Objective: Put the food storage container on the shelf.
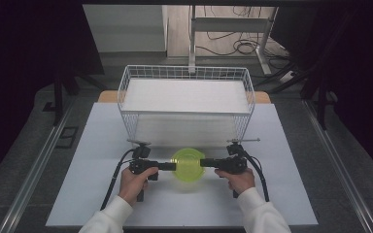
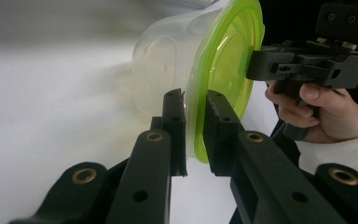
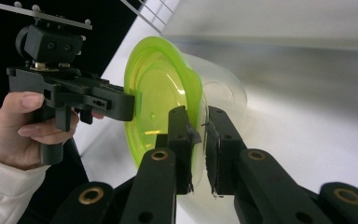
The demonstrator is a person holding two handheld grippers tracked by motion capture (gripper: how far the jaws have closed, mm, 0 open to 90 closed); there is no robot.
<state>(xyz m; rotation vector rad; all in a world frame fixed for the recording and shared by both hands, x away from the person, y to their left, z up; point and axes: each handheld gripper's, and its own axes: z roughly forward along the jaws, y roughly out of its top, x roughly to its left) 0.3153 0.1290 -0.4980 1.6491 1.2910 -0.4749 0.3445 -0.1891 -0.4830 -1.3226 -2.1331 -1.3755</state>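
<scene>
— Both sets of jaws are pinched on that green rim, aren't they? Left gripper has the lip between its pads; right gripper has clamped the opposite edge.

— Looks so to me; each pair stands narrow with only the thin lid edge between the pads; no gap that I can make out.

— Why two grips on one small tub?

— My guess is balance; the clear container under the lid is light and round, and one pinch on a flexible rim would let it swing; opposite sides keep it level.

— Where is it sitting, then?

— On the white table, near the front, between the two hands; whether it rests on the surface or hangs just off it I cannot tell.

— And the wire basket?

— Just behind it, standing apart, open side up; likely the place it is meant for; lifting over that near wall would call for both hands rising together.
</scene>
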